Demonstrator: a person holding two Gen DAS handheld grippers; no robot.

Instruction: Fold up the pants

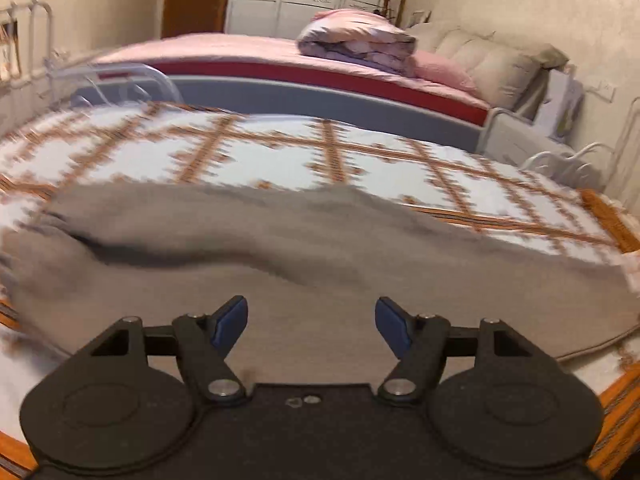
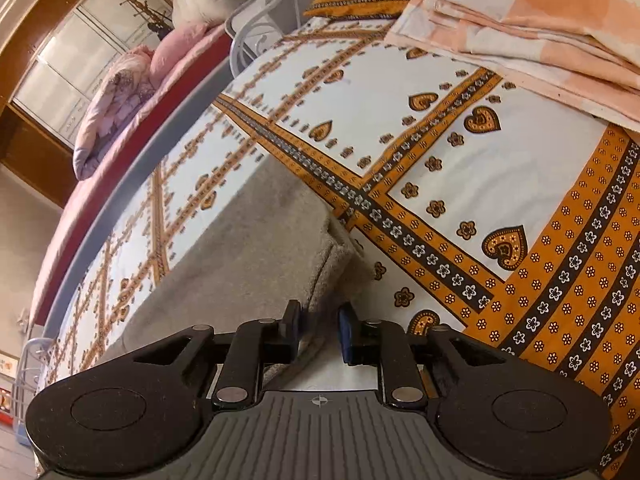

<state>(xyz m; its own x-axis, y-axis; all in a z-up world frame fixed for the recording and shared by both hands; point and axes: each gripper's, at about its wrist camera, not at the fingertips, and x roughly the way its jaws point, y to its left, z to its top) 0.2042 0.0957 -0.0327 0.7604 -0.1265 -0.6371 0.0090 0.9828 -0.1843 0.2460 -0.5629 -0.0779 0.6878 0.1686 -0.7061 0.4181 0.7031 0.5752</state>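
My two grippers were at the gray pants on the patterned bed.

The pants lay spread out flat on the white and orange bed sheet. My left gripper was spread wide apart above the gray cloth, and it held nothing. My right gripper had its fingers close together with a small gap, right at the folded corner of the pants. I could not tell if it was pinching the cloth. A folded peach blanket sat farther up the same bed. Next to it was a pink bed with a rolled-up quilt on top.
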